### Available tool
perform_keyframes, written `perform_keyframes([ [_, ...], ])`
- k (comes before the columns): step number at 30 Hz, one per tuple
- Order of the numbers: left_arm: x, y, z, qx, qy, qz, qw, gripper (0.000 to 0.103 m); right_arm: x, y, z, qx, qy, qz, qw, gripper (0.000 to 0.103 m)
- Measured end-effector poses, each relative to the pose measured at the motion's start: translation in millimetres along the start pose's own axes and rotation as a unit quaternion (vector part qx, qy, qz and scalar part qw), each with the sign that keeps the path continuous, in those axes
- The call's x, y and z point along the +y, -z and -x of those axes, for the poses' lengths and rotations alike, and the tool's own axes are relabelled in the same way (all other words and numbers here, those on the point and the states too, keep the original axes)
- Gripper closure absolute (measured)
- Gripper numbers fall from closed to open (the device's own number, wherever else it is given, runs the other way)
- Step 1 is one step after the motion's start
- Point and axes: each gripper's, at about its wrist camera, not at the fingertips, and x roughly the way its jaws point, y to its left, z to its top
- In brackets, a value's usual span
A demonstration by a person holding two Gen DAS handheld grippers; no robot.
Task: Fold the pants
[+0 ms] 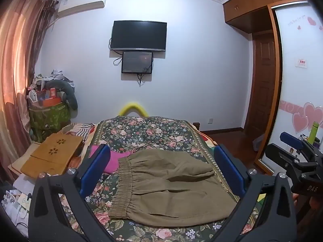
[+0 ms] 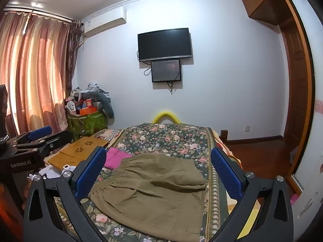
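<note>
Floral bedspread (image 1: 153,129): pink cloth (image 1: 116,159) mid-bed; wooden lap tray (image 1: 52,153) at left edge; yellow tube (image 1: 132,107) at far edge.

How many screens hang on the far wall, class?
2: a large dark screen high on the wall, and a smaller screen mounted directly below it. None seems hidden.

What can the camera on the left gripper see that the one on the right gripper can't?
Only the left wrist view shows the wardrobe door with pink hearts and a green bottle. Only the right wrist view shows the full width of the curtains. Both show the olive pants lying folded on the floral bedspread, a pink cloth, the wall television and open blue fingers.
</note>
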Motion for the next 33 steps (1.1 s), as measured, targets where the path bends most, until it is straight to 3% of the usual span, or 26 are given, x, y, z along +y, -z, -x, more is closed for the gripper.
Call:
perform_keyframes([
  [33,-4,5,-1,-0.011,-0.01,-0.013,0.9998,0.0,-2,4,-2,0.006,0.002,-0.009,1.0,0.0],
])
